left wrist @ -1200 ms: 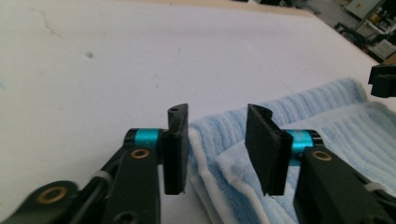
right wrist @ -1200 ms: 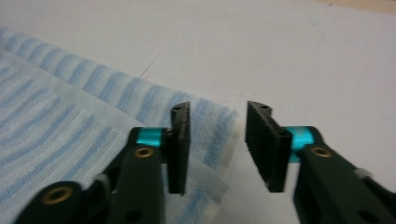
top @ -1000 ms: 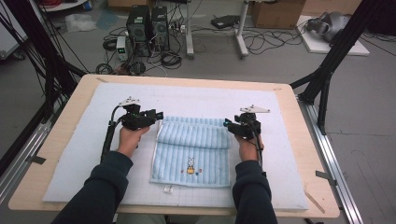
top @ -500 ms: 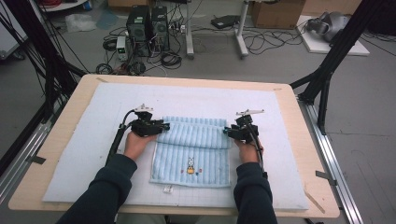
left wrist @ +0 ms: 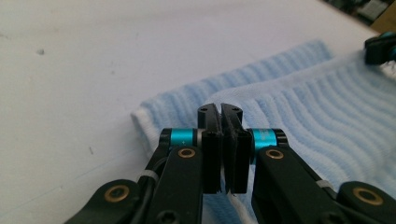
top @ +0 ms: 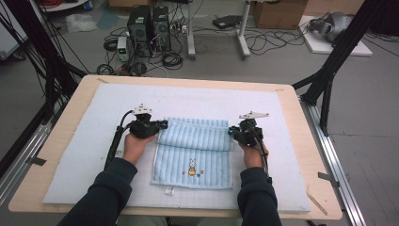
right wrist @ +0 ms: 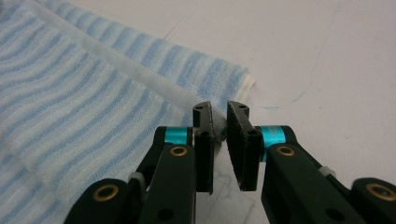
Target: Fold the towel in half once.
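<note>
A light blue striped towel [top: 195, 146] with a small rabbit motif [top: 192, 167] lies on the white mat, its far edge doubled over in a thick band. My left gripper [top: 162, 125] is at the towel's far left corner. Its jaws have just been closing and now pinch the upper layer of towel [left wrist: 303, 107] at the left gripper [left wrist: 221, 114] tips. My right gripper [top: 230, 132] is at the far right corner. Its jaws have also just been closing, and the right gripper [right wrist: 219, 114] holds a fold of the towel [right wrist: 70, 102] between its pads.
The white mat [top: 94, 141] covers most of a wooden table [top: 61, 136]. A small white tag [top: 169, 190] lies just off the towel's near edge. The other gripper [left wrist: 380, 46] shows at the far corner. Cables and computer boxes sit on the floor beyond the table.
Both grippers have shifted slightly inward and toward me onto the towel's far corners, and their jaws have closed on the fabric. The far edge now sits bunched in a fold.
</note>
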Demonstrator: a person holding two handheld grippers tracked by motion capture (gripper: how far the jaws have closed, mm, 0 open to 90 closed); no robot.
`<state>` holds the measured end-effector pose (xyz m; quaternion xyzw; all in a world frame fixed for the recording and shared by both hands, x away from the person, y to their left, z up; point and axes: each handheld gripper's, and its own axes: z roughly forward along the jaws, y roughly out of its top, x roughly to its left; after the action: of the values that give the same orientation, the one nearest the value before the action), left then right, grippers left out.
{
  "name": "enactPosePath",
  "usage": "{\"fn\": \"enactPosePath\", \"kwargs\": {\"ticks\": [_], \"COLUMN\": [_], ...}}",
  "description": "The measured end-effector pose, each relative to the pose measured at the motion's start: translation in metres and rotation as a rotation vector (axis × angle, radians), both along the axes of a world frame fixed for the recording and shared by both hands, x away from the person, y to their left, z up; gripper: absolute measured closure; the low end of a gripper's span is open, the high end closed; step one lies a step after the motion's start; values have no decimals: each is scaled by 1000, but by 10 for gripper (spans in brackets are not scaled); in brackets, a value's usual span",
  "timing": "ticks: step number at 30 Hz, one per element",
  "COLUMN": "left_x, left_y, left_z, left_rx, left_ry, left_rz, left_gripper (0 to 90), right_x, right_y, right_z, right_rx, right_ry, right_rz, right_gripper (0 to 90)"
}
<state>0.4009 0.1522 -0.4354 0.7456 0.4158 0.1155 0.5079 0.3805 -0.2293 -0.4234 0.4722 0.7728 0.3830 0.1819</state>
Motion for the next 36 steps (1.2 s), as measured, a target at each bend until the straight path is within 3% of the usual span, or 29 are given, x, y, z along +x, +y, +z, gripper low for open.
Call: {"fn": "enactPosePath", "kwargs": {"ticks": [9, 17, 24, 27, 36], "left_x": [-28, -62, -86, -94, -111], "left_y": [9, 16, 23, 24, 29], "left_z": [7, 4, -5, -6, -4], "left_rx": [-70, -71, -60, -41, -59], "left_ry": [-23, -39, -27, -28, -33], "left_rz": [-49, -93, -129, -141, -145], "left_gripper": [865, 866, 866, 865, 865], "right_x": [-29, -61, -91, -101, -122], "right_y": [-7, -5, -6, -7, -12], "right_z": [3, 12, 7, 3, 7], "right_rx": [51, 68, 96, 90, 98], "right_ry": [-61, -128, -138, -142, -168], "right_rz": [37, 89, 120, 135, 153], "right_gripper": [811, 811, 811, 811, 811]}}
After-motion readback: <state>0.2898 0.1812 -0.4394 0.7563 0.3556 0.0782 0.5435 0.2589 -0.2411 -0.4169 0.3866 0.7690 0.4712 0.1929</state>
